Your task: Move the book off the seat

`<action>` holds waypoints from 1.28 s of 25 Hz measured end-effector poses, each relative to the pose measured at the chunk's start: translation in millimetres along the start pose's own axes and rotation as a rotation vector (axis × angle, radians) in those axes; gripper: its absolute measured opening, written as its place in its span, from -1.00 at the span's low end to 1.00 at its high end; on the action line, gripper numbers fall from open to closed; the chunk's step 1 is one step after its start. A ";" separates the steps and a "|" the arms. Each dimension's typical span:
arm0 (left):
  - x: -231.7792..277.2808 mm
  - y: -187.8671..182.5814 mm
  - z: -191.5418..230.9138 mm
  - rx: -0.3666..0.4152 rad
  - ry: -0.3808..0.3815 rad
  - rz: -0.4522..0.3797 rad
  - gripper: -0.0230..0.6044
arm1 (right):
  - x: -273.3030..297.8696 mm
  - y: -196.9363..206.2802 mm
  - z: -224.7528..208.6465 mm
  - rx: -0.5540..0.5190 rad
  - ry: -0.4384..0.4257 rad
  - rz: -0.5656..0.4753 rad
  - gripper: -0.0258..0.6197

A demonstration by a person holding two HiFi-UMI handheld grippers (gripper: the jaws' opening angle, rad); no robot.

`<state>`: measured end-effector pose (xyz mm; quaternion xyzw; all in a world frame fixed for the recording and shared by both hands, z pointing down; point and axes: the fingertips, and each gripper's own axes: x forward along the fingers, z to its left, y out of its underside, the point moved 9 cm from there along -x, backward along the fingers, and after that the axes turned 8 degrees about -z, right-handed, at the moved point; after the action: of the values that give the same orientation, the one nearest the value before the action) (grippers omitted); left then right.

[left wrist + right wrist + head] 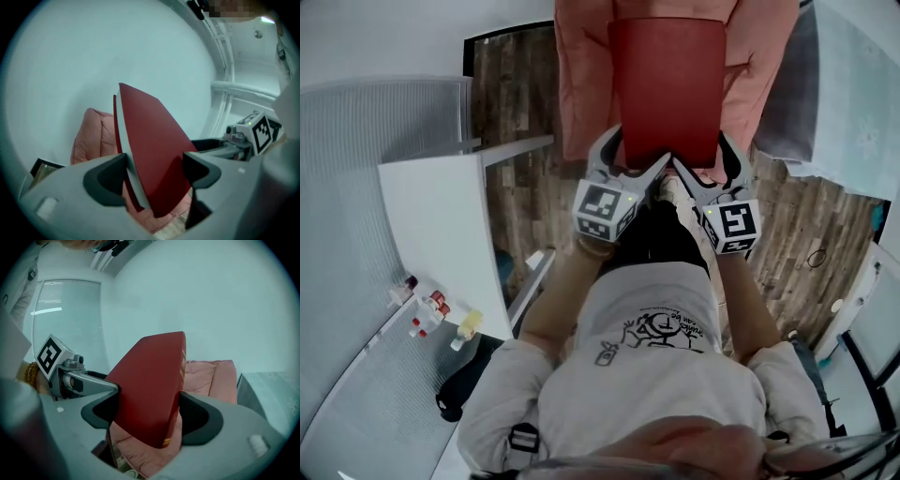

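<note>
Plainly, each hand-held gripper had its jaws closed on the near end of the book (pixel 667 89). The left hand-held gripper (pixel 633 159) pinched the corner on the page-edge side, and the right hand-held gripper (pixel 705 164) pinched the corner by the spine, its jaws spread wide by the book's thickness. Both pairs of pads pressed the red covers. From that shared grip the book ran straight away from the person, its long axis pointing forward and tilted upward at the far end. Neither side was nearer, so the coming move looked like a job for both together: a pull back or a swing to one side. The book hung over the pink padded seat (pixel 581 84) and appeared lifted clear of the cushion, though whether its far edge touched could not be told. Beyond the seat lay dark wooden floor (pixel 525 187). A white worktop (pixel 441 234) stood to the left, and it seemed the likeliest place to set the book down.
</note>
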<state>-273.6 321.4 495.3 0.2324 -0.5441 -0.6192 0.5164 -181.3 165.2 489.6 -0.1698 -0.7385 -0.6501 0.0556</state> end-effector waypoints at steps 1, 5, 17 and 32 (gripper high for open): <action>-2.7 -9.5 -5.0 0.010 0.002 -0.008 0.27 | -5.2 -9.1 1.2 -0.004 0.003 -0.012 0.32; -22.5 -42.4 -24.0 0.025 0.002 -0.042 0.27 | -27.1 -44.5 15.1 -0.033 0.015 -0.049 0.31; -78.5 -117.4 -76.9 0.102 0.004 -0.142 0.27 | -88.0 -123.7 52.0 -0.102 0.024 -0.154 0.30; -111.3 -156.7 -102.5 0.171 0.099 -0.198 0.26 | -129.7 -157.4 86.4 -0.117 0.118 -0.221 0.30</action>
<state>-207.2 356.6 290.9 0.3581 -0.5433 -0.6062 0.4573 -98.7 211.3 289.4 -0.0518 -0.7090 -0.7031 0.0167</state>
